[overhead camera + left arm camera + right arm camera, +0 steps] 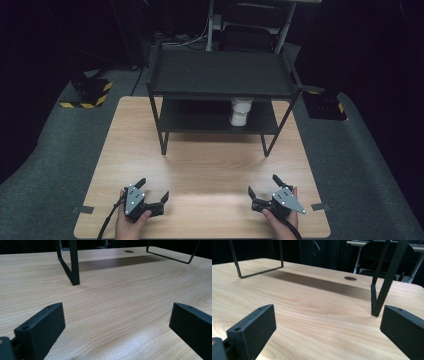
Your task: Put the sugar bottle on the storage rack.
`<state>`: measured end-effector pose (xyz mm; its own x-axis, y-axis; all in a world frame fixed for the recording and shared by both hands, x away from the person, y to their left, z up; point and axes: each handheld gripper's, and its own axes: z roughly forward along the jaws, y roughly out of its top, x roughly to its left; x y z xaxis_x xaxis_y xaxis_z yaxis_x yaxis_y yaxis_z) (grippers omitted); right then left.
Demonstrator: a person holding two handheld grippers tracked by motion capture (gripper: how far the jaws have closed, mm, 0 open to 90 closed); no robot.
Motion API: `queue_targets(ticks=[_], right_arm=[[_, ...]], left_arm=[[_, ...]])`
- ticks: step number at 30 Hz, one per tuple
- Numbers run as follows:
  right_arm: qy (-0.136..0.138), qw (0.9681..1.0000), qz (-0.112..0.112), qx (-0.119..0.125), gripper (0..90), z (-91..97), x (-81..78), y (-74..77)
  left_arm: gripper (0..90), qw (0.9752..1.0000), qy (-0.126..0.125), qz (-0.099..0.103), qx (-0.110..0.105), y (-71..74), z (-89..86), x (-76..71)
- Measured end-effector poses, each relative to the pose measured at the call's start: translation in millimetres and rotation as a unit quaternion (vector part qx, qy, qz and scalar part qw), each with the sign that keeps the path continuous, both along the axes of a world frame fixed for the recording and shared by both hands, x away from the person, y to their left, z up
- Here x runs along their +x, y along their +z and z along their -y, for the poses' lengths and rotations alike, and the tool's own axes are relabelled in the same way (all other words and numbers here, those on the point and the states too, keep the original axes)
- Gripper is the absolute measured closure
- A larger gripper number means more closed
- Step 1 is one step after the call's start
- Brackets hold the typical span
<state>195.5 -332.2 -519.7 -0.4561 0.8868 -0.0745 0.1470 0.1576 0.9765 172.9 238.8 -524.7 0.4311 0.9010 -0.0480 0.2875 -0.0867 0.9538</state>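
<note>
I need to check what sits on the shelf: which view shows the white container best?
The high view: the white container stands on the black rack's lower shelf. Both gripper views catch just the rack's legs on the table.

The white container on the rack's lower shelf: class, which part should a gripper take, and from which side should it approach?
Probably grip the white container around its middle, coming in level from the front. The top shelf blocks any approach from above, and it stands upright near the rack's open front edge. The right gripper is nearer; its jaws are open.

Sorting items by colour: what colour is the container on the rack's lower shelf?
White; the container shows best in the high view.
</note>
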Motion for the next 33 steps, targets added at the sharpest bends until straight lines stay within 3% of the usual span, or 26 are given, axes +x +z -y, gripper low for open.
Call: queue_targets(ticks=[7, 15, 23, 33], right_arm=[[-0.003, 0.9996, -0.026, -0.013, 0.0, 3.2, 2.1, -1.5], [-0.001, 0.9994, -0.022, -0.025, 0.0, 1.1, -0.2, -3.3], [0.000, 0.9995, -0.025, -0.020, 0.0, 3.0, 1.2, -3.7], [0.000, 0.9993, -0.026, -0.028, 0.0, 2.6, 0.4, -3.5]], left_arm=[[0.6, 1.0000, -0.001, -0.002, -0.001, 0.5, -0.5, 0.8], [0.6, 1.0000, -0.001, 0.000, -0.001, -0.2, -0.2, 0.2], [0.6, 1.0000, -0.001, 0.002, 0.003, -0.4, 1.8, -1.5], [0.6, 0.9999, -0.001, -0.007, 0.010, 3.2, 4.5, 2.3]])
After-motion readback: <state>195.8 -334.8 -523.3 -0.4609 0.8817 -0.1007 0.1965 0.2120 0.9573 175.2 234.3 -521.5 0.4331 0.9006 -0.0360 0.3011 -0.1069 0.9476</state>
